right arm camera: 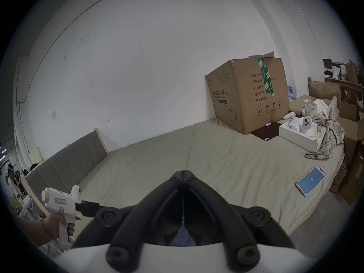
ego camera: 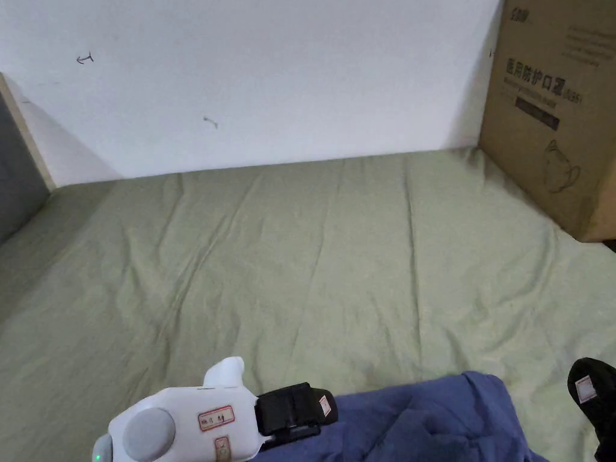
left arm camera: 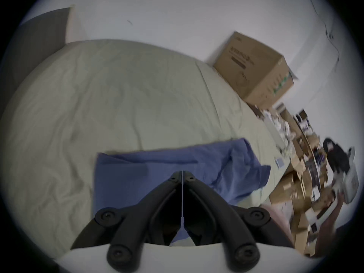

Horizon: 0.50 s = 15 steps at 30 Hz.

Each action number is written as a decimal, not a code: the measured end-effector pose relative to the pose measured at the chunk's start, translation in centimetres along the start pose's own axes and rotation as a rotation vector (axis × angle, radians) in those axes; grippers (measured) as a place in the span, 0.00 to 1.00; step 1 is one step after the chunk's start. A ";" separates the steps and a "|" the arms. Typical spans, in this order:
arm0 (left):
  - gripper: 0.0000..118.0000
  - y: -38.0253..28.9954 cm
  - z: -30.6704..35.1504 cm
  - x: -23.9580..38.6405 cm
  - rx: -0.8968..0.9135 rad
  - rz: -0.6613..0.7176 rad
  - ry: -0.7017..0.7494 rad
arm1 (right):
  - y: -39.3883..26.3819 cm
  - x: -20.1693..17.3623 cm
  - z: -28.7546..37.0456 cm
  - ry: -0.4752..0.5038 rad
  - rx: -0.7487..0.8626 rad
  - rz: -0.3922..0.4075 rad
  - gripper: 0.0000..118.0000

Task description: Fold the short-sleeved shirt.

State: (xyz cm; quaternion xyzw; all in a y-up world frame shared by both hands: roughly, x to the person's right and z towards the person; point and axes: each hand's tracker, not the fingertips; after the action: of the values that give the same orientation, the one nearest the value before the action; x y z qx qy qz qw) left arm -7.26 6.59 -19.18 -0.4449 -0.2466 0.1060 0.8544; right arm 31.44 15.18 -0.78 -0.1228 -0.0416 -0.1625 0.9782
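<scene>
At your two o'clock a white box [right arm camera: 295,139] holds a controller [right arm camera: 306,124]; your blue shirt [left arm camera: 157,171] lies rumpled; both hand-held grippers, left [left arm camera: 182,173] and right [right arm camera: 183,173], have jaws together.

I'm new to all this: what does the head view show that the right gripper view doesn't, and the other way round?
Head view: the wide crumpled body of the blue short-sleeved shirt on the near edge of the bed.

Right gripper view: a smartphone with a lit blue screen, a plaid cloth draped over a white tray, and the hand holding the left gripper.

Both: the pale green bedsheet, the large brown cardboard box, the white wall and the left gripper.
</scene>
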 end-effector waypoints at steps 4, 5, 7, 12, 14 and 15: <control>0.01 -1.6 -6.2 2.6 -0.268 -0.027 0.003 | -0.7 0.2 -0.1 -0.003 -0.027 -0.002 0.00; 0.01 -2.1 -7.7 3.1 -0.321 -0.026 0.014 | -0.8 0.3 -0.1 -0.004 -0.035 -0.003 0.00; 0.01 -3.1 -10.0 3.7 -0.307 -0.050 0.034 | -1.1 0.7 -0.4 0.004 -0.074 -0.007 0.00; 0.01 -1.3 -7.5 3.0 -0.182 0.161 -0.267 | -1.3 1.0 -0.5 -0.020 -0.119 -0.009 0.00; 0.01 -0.8 -3.5 2.0 -0.017 0.177 -0.380 | -1.1 1.0 -0.2 -0.017 -0.112 -0.009 0.00; 0.01 -0.1 -1.7 1.4 0.037 0.146 -0.364 | -0.9 0.9 -0.2 -0.015 -0.106 -0.005 0.00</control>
State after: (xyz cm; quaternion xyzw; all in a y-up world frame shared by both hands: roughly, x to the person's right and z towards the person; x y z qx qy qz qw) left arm -5.20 5.87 -19.43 -0.4194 -0.3621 0.2511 0.7937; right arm 32.00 14.00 -0.61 -0.1757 -0.0407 -0.1661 0.9695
